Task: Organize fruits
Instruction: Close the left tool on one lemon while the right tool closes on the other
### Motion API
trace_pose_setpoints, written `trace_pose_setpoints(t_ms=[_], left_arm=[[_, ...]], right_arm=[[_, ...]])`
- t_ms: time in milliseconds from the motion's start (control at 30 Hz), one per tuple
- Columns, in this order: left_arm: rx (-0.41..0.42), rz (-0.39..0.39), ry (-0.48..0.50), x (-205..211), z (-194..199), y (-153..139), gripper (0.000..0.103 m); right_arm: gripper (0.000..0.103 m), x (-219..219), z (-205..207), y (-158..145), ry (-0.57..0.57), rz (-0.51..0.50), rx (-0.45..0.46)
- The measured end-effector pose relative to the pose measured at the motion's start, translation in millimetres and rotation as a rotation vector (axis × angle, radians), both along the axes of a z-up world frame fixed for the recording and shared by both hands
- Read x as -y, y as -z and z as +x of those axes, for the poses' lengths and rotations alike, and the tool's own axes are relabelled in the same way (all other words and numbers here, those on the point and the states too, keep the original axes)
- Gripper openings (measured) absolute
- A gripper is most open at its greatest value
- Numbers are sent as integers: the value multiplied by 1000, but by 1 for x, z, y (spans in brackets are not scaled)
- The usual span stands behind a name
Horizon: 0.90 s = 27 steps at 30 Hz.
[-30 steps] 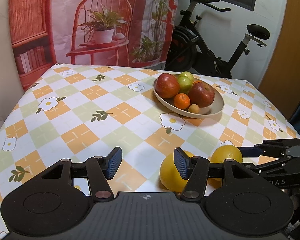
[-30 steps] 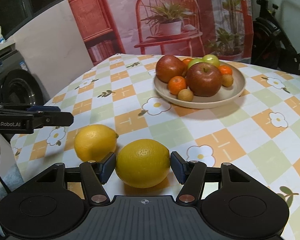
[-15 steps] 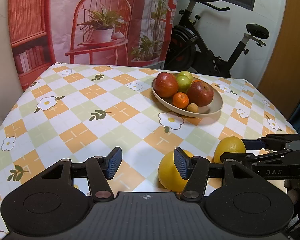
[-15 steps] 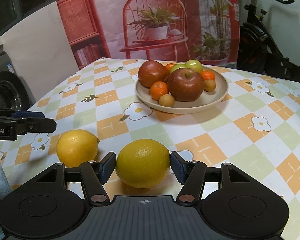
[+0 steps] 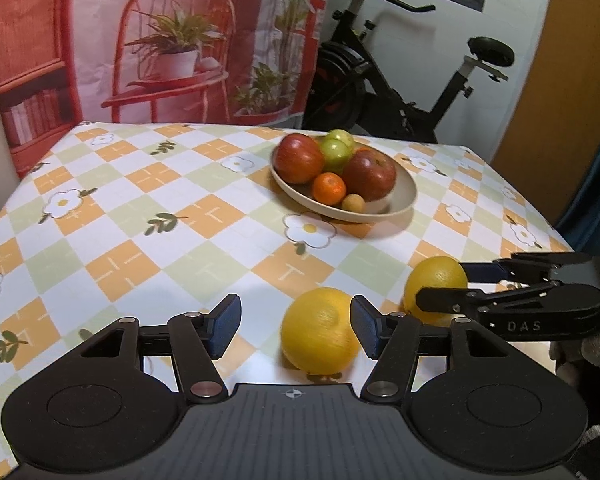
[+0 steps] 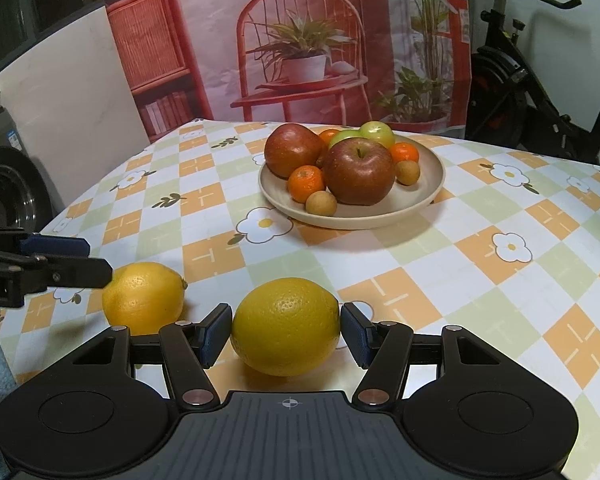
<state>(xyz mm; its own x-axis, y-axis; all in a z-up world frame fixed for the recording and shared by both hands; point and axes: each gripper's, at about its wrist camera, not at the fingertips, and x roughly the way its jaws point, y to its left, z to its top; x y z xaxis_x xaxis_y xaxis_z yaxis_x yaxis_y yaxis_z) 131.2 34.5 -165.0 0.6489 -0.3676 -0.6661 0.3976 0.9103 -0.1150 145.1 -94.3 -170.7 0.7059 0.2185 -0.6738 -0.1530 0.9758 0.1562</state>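
Two yellow lemons lie near the table's front edge. One lemon (image 5: 320, 330) sits between the jaws of my left gripper (image 5: 296, 326), close to the right pad and apart from the left pad; these jaws are opening. My right gripper (image 6: 286, 334) is shut on the other lemon (image 6: 286, 326), a pad on each side. Each gripper shows in the other's view: the right gripper (image 5: 444, 286) around its lemon (image 5: 436, 280), the left gripper (image 6: 98, 260) beside its lemon (image 6: 142, 298). A beige plate (image 6: 432, 192) further back holds apples, tangerines and small tan fruits.
The table wears a checked cloth (image 5: 148, 216) with flowers, and its bare stretch lies left of the plate (image 5: 406, 196). An exercise bike (image 5: 400, 88) stands behind the table at the right. A printed backdrop (image 6: 300, 48) hangs behind it.
In the left wrist view the lemon has come out from behind the right finger to between the jaws, which stand a little wider. The right gripper keeps its lemon while its view shifts slightly.
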Motion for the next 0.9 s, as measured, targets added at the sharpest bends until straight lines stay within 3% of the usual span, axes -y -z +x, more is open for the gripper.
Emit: trace_pose_setpoints(t_ms=[133,633,900], left_arm=[[-7,10,25,6,1,6,70],[-82,-22,38,9,19,28,70],[-85,-37,47,15,18,34,58]], right_arm=[[56,1,0,0,0,3,0],[56,0,-1,1,0,6,2],[56,1,-1,1,0,6,4]])
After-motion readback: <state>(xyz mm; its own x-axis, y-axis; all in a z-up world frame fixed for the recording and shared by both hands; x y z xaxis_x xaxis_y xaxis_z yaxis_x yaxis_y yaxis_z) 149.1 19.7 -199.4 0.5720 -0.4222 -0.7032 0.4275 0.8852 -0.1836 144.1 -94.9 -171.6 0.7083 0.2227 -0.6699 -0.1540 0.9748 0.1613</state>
